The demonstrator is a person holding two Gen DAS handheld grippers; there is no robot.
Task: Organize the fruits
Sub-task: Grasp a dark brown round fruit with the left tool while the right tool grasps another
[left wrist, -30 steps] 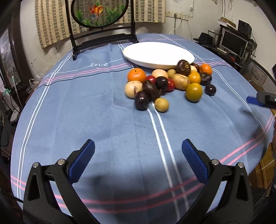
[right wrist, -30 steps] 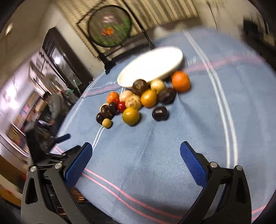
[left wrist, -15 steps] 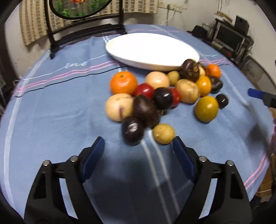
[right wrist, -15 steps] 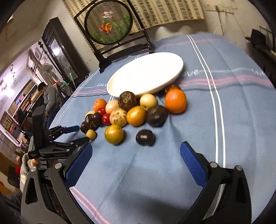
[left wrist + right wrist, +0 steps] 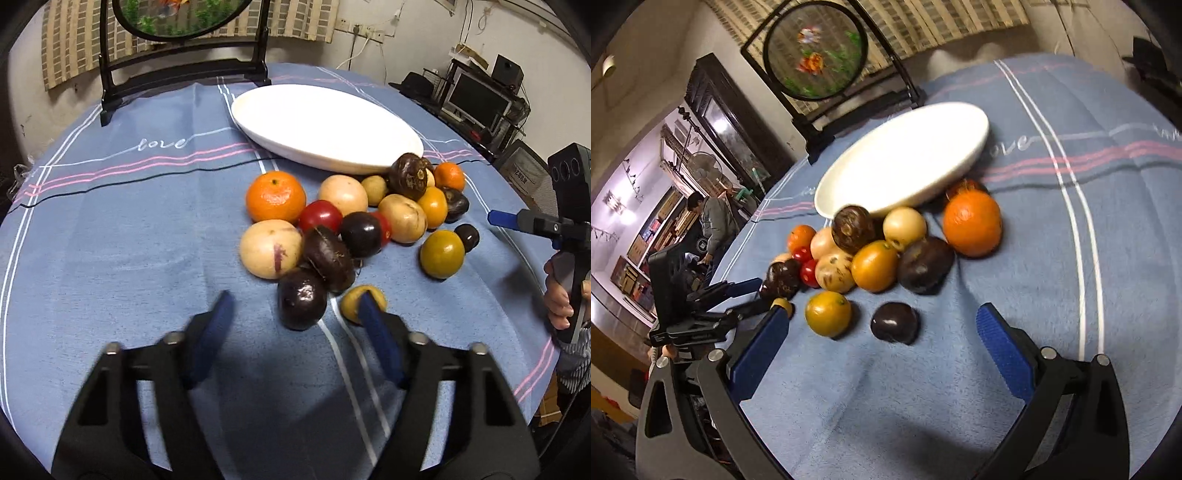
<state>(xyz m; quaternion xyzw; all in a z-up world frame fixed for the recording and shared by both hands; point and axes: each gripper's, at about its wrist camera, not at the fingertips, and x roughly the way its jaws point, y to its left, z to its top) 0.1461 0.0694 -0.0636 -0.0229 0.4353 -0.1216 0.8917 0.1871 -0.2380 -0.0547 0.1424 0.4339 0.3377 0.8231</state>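
Note:
A heap of several fruits lies on the blue cloth in front of a white oval plate [image 5: 325,122], which holds nothing. My left gripper [image 5: 295,325] is open, low over the cloth, with a dark purple fruit [image 5: 302,303] just ahead between its fingers and a small yellow-brown fruit [image 5: 354,301] partly behind its right finger. My right gripper [image 5: 882,339] is open, with a small dark fruit [image 5: 894,322] and a yellow-green fruit [image 5: 828,313] just ahead of it. An orange [image 5: 972,223] lies at the heap's right in the right wrist view. The plate also shows in that view [image 5: 905,162].
A round picture on a black stand [image 5: 184,70] stands behind the plate. The table's edge drops off at the right, with shelves and monitors [image 5: 480,99] beyond. The other gripper shows in each view: the right gripper [image 5: 539,225], the left gripper [image 5: 716,302].
Both grippers have moved forward and closer to the fruit heap. The left one dropped lower, up to the nearest dark fruit. The right one closed in on the small dark fruit.

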